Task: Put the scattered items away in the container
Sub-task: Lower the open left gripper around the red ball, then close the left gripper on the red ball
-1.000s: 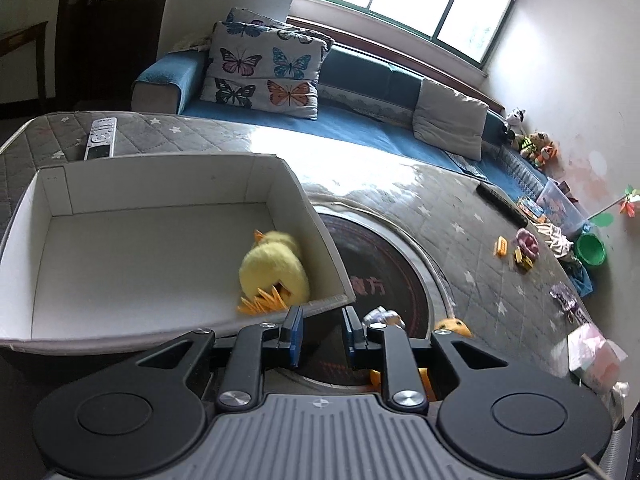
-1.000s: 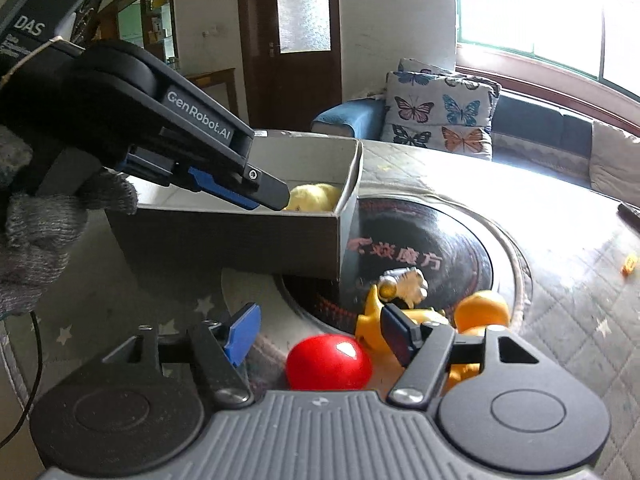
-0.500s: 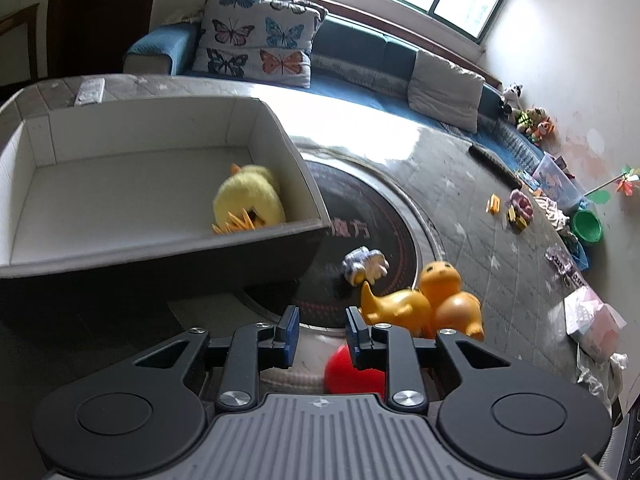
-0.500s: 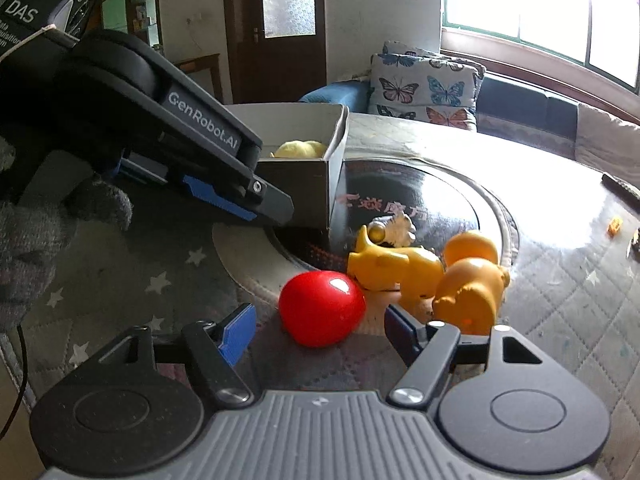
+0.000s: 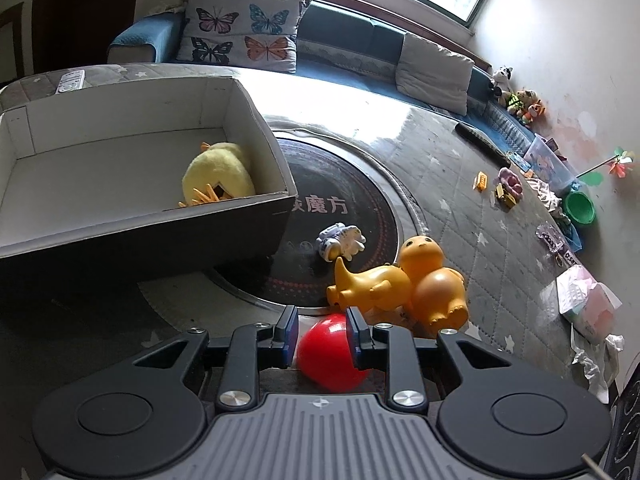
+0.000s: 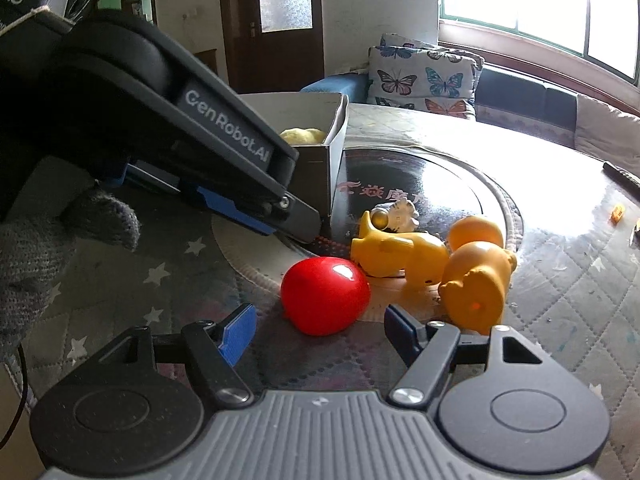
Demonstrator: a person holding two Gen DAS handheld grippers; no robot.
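A cardboard box (image 5: 248, 120) with white inner walls stands on the table and holds a yellow plush duck (image 5: 218, 176). The box (image 6: 334, 136) also shows in the right wrist view. A red ball (image 5: 328, 350) (image 6: 324, 295) lies on the table beside two orange rubber toys (image 5: 400, 284) (image 6: 440, 264) and a small white figure (image 5: 340, 240). My left gripper (image 5: 322, 338) is open and hangs above the ball; it also shows in the right wrist view (image 6: 296, 228). My right gripper (image 6: 320, 330) is open, just short of the ball.
The round table has a quilted star cover (image 5: 460, 184) and a dark centre disc (image 5: 332, 208). Small toys (image 5: 504, 188) and a black remote (image 5: 480, 144) lie at its far right, and a white remote (image 5: 70, 80) at the far left. A sofa (image 5: 352, 44) stands behind.
Both grippers have pulled back from the box towards the near edge. The left gripper now hangs over the red ball. The right gripper has drawn back, so the ball lies ahead of its fingertips.
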